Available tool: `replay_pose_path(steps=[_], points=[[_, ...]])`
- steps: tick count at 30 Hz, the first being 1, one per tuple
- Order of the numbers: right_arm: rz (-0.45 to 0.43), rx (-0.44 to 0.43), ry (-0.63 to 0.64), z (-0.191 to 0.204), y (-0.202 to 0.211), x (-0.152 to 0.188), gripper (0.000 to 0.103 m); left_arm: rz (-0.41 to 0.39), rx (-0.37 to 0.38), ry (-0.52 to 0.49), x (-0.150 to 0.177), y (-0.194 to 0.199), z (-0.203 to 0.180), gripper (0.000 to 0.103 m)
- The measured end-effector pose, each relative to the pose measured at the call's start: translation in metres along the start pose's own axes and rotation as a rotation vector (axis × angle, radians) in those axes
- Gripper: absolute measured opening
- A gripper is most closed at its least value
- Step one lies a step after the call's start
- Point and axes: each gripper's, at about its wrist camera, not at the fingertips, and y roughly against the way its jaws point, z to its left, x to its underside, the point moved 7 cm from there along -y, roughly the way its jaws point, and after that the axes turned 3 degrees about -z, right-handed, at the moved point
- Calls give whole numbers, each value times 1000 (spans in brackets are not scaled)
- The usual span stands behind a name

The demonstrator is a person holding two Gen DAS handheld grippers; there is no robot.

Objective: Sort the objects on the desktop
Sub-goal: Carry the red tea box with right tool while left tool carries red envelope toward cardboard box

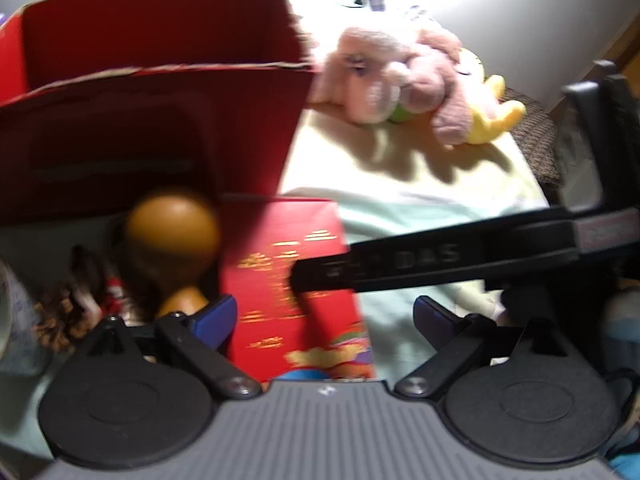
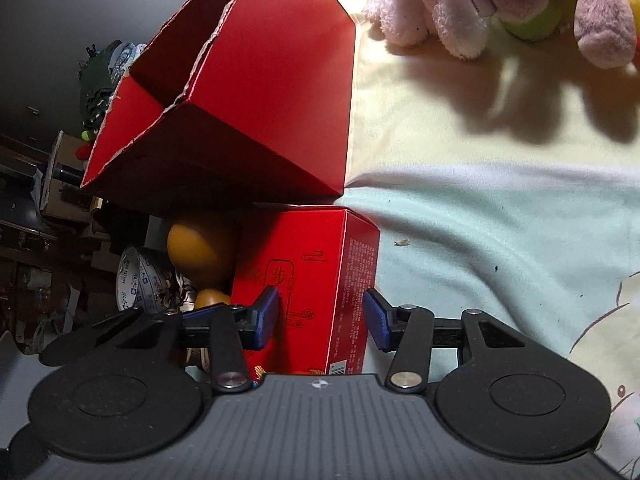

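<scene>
Both grippers stand with their blue pads wide apart, gripping nothing. Left gripper [image 1: 324,314] frames the small red box [image 1: 296,292], which lies between its fingers without touching either pad; the right gripper [image 2: 320,316] also has this small red box [image 2: 308,280] between its pads, with a gap on each side. In the left wrist view a black bar [image 1: 440,264] of the other gripper crosses in front, with raised letters too blurred to read surely. Gold print covers the small box; its characters are too small to read, and a barcode sits near its lower edge. Behind it stands a large open red carton [image 2: 240,100]. An orange gourd-shaped object [image 2: 200,248] sits just left of the small box. Pink plush toys [image 2: 500,0] lie farther back on the pale yellow and green cloth [image 2: 500,220].
</scene>
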Motion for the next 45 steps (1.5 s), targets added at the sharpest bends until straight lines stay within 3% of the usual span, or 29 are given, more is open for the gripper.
replay_pose_path(steps=[2,9,15,19,25,31,36,41,45], points=[[3,-7,4,0,0,0,50,19,53,-9,0,-3,-11,86],[-35,10,5,-15,19,-3,50,-7,-49,-129,-5,-6,-12,86],[-12,-53,26,3,10,-9,50,21,-77,-80,-7,-4,9,89],[-2,-39,63,6,3,-12,53,33,-106,-80,-7,-12,11,92],[35,-44,-15,-2,-11,-11,60,52,-91,-53,-4,-24,12,94],[47,-38,-42,-21,10,-6,60,66,-20,-91,-3,-31,-9,93],[-14,44,-9,-38,47,-6,60,75,46,-200,-10,-38,-47,90],[-114,58,-40,-50,97,-14,60,-17,99,-271,-37,-20,-82,90],[-222,44,33,-33,130,-36,60,-124,110,-297,-71,9,-96,90]])
